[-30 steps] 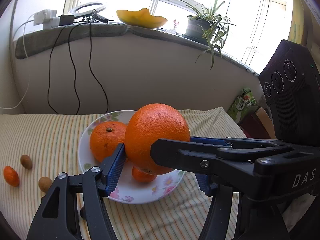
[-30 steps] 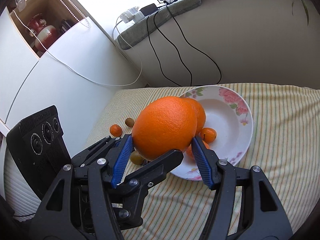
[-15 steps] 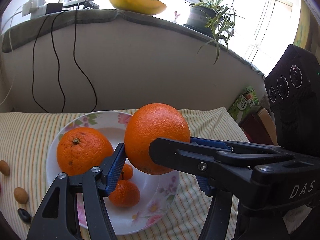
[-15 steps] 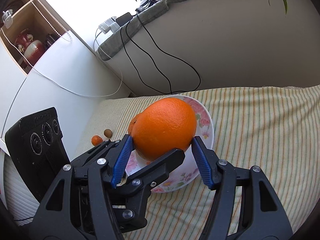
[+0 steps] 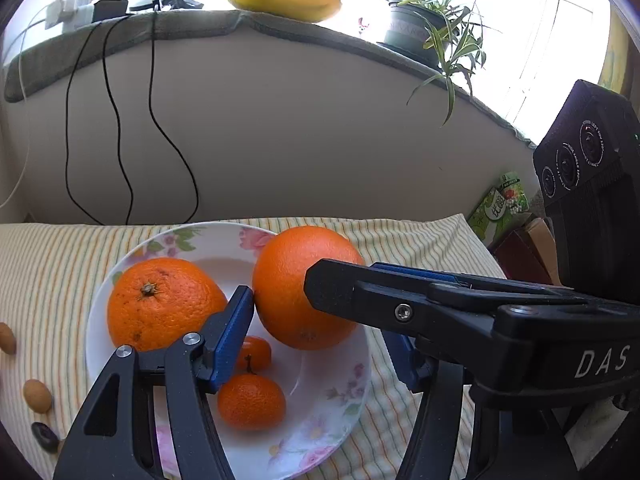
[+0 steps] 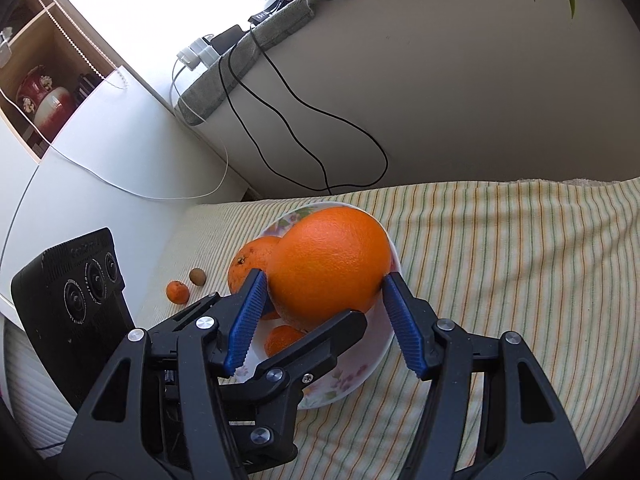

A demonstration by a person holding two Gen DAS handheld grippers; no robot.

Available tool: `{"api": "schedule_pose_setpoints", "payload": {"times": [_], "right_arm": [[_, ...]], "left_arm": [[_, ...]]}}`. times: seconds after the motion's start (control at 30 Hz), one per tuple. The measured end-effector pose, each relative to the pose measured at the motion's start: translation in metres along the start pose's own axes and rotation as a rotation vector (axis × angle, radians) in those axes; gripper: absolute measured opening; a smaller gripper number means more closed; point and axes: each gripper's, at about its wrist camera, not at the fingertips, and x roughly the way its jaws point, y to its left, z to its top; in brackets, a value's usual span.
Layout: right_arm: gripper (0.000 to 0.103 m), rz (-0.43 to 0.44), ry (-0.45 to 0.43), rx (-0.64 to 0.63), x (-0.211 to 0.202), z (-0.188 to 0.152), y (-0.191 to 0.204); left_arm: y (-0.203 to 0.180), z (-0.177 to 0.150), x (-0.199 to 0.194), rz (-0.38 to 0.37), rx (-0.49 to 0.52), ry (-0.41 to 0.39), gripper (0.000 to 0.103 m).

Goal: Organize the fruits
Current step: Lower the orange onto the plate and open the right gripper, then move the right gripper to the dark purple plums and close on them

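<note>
Both grippers clamp one large orange (image 5: pixel 306 286) (image 6: pixel 330 266) together and hold it low over the right side of a floral white plate (image 5: pixel 340 396) (image 6: pixel 352 376). My left gripper (image 5: pixel 316 320) and my right gripper (image 6: pixel 324 312) each press their blue pads against its sides. On the plate lie a second large orange (image 5: pixel 162 304) and two small tangerines (image 5: pixel 252 402). I cannot tell whether the held orange touches the plate.
Loose small fruits lie on the striped cloth left of the plate: brown ones (image 5: pixel 37 396), a dark one (image 5: pixel 45 437), a tangerine (image 6: pixel 177 292). A wall with hanging cables (image 5: pixel 120 152) stands behind. A potted plant (image 5: pixel 432 36) sits on the sill.
Both grippers have carried the large orange from the left over the plate and lowered it toward the plate's right side. The grip has not changed.
</note>
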Motion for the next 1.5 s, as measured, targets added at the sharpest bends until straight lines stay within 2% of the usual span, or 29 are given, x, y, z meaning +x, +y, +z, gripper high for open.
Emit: {"api": "schedule_pose_setpoints", "payload": {"times": [0.3,0.43,0.57,0.8,1.03,1.33,1.5], "right_arm": [[0.064,0.016,-0.064,0.063,-0.020,0.004,-0.010],[0.072,-0.004,-0.075,0.054,-0.026,-0.002,-0.005],[0.073,-0.017,-0.091,0.034,-0.035,-0.010,0.002],[0.078,-0.043,-0.141,-0.010,-0.056,-0.024,0.019],[0.078,-0.059,-0.166,-0.033,-0.064,-0.041,0.036],[0.078,-0.103,-0.243,-0.070,-0.079,-0.063,0.058],[0.078,-0.119,-0.225,-0.125,-0.075,-0.072,0.074]], "left_arm": [[-0.004,-0.007,-0.021,0.006,0.035,-0.011,0.062],[-0.008,-0.010,-0.031,-0.002,0.051,-0.019,0.062],[-0.007,-0.016,-0.048,-0.007,0.063,-0.038,0.062],[0.009,-0.031,-0.082,-0.006,0.056,-0.069,0.062],[0.018,-0.046,-0.108,0.005,0.067,-0.115,0.062],[0.047,-0.070,-0.134,0.055,0.041,-0.114,0.062],[0.074,-0.086,-0.147,0.091,0.000,-0.104,0.061]]}}
